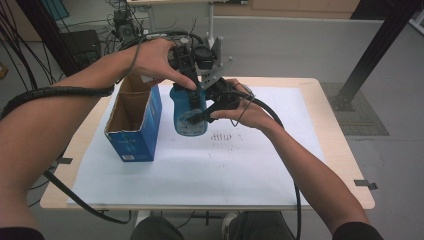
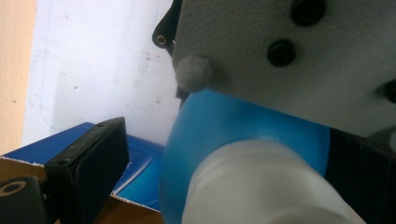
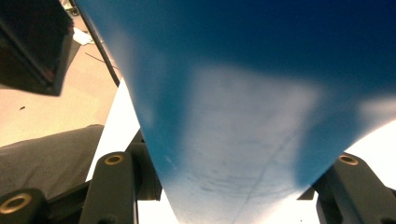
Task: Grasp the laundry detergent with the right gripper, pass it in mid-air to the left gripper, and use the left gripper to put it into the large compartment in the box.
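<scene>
The right hand-held gripper (image 1: 212, 107) comes in from the right with the wrist turned inward, its jaws set on either side of the blue bottle (image 1: 190, 112) and closed on its body; in the right gripper view the blue wall (image 3: 243, 107) runs between both jaws. The left hand-held gripper (image 1: 192, 82) points down from above over the bottle's top. Its jaws stand apart around the white neck (image 2: 261, 186), and I cannot tell whether they touch it. The bottle's cap end is hidden under the hands in the high view. The bottle stands near the middle of the tabletop (image 1: 320, 130) on white paper (image 1: 210, 170), just beside an open blue carton (image 1: 135, 120). The paper's near half lies free.
</scene>
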Demonstrator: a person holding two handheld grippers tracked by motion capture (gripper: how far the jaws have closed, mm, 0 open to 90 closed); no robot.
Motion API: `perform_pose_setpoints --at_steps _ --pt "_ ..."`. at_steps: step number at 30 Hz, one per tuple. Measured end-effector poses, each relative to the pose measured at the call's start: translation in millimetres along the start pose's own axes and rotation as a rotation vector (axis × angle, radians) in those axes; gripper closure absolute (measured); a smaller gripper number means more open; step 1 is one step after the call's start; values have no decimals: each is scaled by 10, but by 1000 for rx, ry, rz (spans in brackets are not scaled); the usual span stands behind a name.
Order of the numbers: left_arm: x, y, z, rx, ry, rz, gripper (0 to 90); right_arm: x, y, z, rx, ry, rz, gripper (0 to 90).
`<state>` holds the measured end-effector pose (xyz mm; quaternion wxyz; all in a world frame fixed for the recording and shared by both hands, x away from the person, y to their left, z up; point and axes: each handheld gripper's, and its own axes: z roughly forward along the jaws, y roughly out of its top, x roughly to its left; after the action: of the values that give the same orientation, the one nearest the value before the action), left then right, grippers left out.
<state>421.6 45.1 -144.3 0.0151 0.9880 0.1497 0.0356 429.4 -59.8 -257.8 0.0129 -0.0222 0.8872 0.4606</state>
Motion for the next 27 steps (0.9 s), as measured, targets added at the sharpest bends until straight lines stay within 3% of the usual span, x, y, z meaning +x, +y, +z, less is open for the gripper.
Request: perform_pose_setpoints --at_steps 27 --pt "-10 -19 -5 0 -3 1 52 7 12 13 -4 1 -4 439"
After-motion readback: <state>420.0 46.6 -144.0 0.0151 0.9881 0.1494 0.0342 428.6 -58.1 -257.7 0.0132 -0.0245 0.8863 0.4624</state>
